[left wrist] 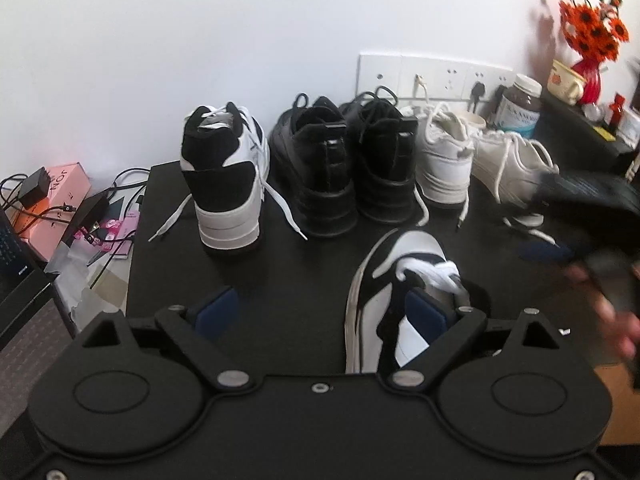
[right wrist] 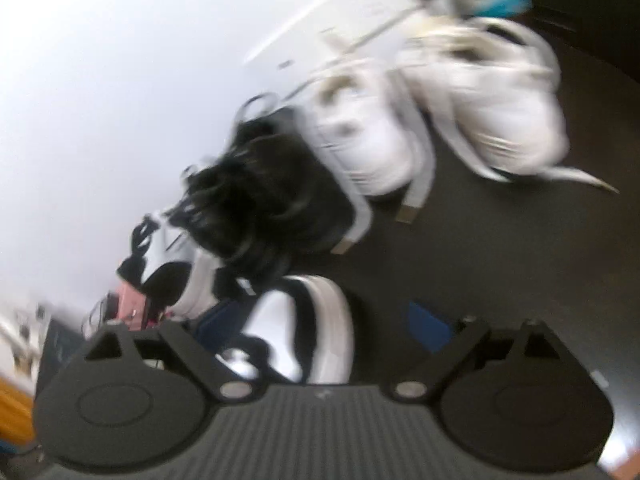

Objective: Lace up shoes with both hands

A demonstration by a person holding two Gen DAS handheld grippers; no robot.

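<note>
The sneaker lies under the left gripper's right finger, its long axis running away from both grippers. Left gripper is nearer, jaws apart, empty; right gripper also gapes, empty.

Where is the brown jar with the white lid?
In the left wrist view, the brown jar with the white lid stands at the back right of the black table, against the white wall sockets, just behind the white lace-up sneakers.
</note>
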